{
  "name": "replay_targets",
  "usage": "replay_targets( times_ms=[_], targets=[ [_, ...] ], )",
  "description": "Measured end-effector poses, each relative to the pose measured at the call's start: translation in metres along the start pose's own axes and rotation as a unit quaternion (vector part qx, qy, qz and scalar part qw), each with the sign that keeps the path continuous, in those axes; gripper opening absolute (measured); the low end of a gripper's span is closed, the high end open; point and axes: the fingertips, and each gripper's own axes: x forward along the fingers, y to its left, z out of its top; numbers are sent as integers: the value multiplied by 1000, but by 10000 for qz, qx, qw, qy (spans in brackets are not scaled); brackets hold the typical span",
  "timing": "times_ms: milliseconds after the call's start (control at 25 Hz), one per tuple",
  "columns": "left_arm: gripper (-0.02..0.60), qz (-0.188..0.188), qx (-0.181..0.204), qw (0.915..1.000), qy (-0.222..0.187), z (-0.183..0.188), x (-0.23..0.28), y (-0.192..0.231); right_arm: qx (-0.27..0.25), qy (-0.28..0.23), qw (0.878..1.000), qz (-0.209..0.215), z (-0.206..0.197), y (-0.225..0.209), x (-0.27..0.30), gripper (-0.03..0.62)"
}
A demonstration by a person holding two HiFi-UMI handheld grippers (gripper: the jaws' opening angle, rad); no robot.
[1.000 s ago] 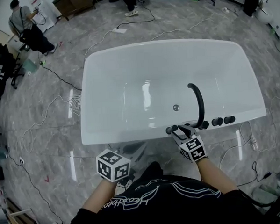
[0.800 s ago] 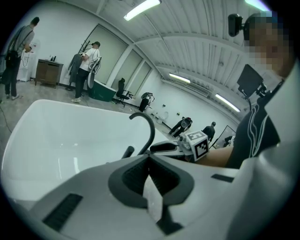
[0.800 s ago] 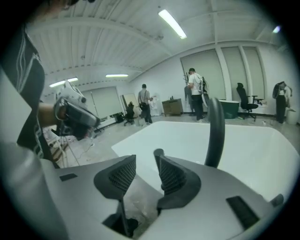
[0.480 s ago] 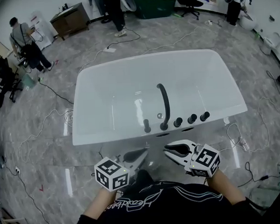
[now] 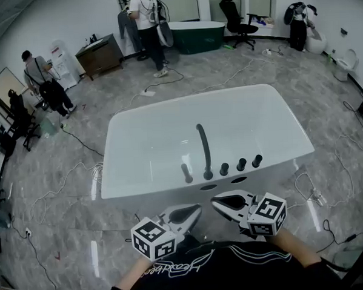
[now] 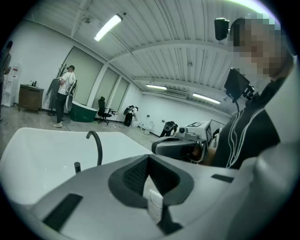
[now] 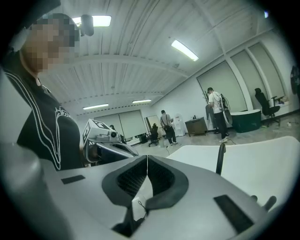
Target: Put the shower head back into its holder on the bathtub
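Note:
The white bathtub (image 5: 151, 143) stands in front of me. On its near rim a short black shower head (image 5: 186, 172) stands upright in its holder, left of the curved black spout (image 5: 203, 147) and three black knobs (image 5: 241, 164). My left gripper (image 5: 197, 208) and right gripper (image 5: 214, 199) hang close to my chest, short of the tub, pointing at each other. Both are shut and empty. The right gripper's jaws have just been closing with nothing between them. In the left gripper view the shower head (image 6: 77, 167) and spout (image 6: 97, 146) show beyond the shut jaws (image 6: 149, 157).
Cables (image 5: 80, 171) trail over the marble floor on both sides of the tub. People stand at the back left (image 5: 44, 82) and back centre (image 5: 146, 19), near a dark green tub (image 5: 197, 36), an office chair (image 5: 235, 14) and a wooden cabinet (image 5: 101, 54).
The right gripper has let go of the shower head at the tub rim, drawn back toward me, risen and shut. The left gripper has risen beside it. The head view has tilted up.

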Motion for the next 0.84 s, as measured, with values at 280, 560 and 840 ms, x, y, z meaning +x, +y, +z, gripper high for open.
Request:
replay_targets(
  times_ms=[280, 560, 840],
  targets=[
    [5, 72, 299, 9995, -28, 9, -5, -15, -101, -58, 9999, 30, 3, 15, -10, 17],
    [5, 117, 411, 9990, -103, 11, -10, -23, -186, -113, 9997, 89, 5, 26, -15, 17],
    [5, 126, 471, 9988, -88, 7, -17, -31, -154, -145, 9997, 142, 5, 40, -15, 17]
  ],
)
